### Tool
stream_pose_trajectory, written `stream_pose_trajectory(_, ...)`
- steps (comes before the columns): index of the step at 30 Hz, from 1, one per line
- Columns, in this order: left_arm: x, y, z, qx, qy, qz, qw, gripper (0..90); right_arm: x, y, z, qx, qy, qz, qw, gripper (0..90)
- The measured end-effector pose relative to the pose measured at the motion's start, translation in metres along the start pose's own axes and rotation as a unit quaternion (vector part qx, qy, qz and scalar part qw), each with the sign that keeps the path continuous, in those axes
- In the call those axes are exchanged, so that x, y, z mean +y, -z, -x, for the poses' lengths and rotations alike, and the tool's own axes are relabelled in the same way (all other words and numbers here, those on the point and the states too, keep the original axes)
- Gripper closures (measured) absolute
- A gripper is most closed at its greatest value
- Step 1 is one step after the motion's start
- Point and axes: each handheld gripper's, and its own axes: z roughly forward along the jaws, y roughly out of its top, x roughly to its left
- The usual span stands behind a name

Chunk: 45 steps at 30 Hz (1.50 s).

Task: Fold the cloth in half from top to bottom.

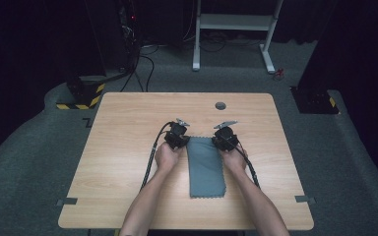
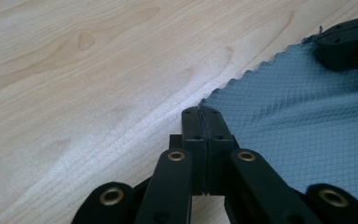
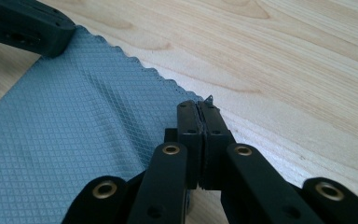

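The grey cloth (image 1: 205, 167) lies flat on the tabletop (image 1: 128, 147), just below the centre of the high view. Its long axis runs from the far edge, near mid-frame, down toward the bottom of the frame, that is, toward you. It looks like a folded strip, narrow across and long toward you.

You hold one far corner with each tool. The left gripper (image 1: 177, 135) sits at the upper left corner of the cloth, and the right gripper (image 1: 225, 137) sits at the upper right corner. Each is equally close to its own corner, so neither hand has the advantage.

In the left gripper view, the fingers (image 2: 193, 126) are pressed together, and the scalloped corner of the cloth (image 2: 298, 121) enters between them from the right of the frame. The other tool shows at the upper right of that frame, on the opposite corner.

In the right gripper view, the fingers (image 3: 189, 126) are likewise closed, with the corner of the cloth (image 3: 74, 121) pinched from the left of the frame. A loose thread stands up at the tips.

The cloth therefore lies behind and between the two pairs of fingers, stretched along its short far edge. Any coming move, judged from this layout, turns on that edge: lift or draw both corners together along the long axis, and keep the two tools level so the edge stays taut.

The cloth carries a fine diamond weave and a pinked edge. No brand, label or readable writing is visible on the cloth, the tools or the tabletop.
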Motion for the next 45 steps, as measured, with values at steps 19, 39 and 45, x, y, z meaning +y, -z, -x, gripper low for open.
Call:
stream_pose_trajectory(19,-0.006,0.009,0.005,0.001,0.019,0.020,0.9996,60.1,-0.002,0.002,0.012,-0.010,0.024,0.035,0.9991,77.1)
stream_pose_trajectory(39,-0.022,0.020,0.018,-0.011,0.025,0.024,0.9993,52.0,-0.021,0.017,0.019,0.016,-0.019,0.035,0.9991,70.4)
stream_pose_trajectory(45,-0.009,0.004,0.003,0.013,0.065,0.022,0.9976,51.9,-0.003,0.006,0.015,0.003,-0.021,0.027,0.9994,69.1)
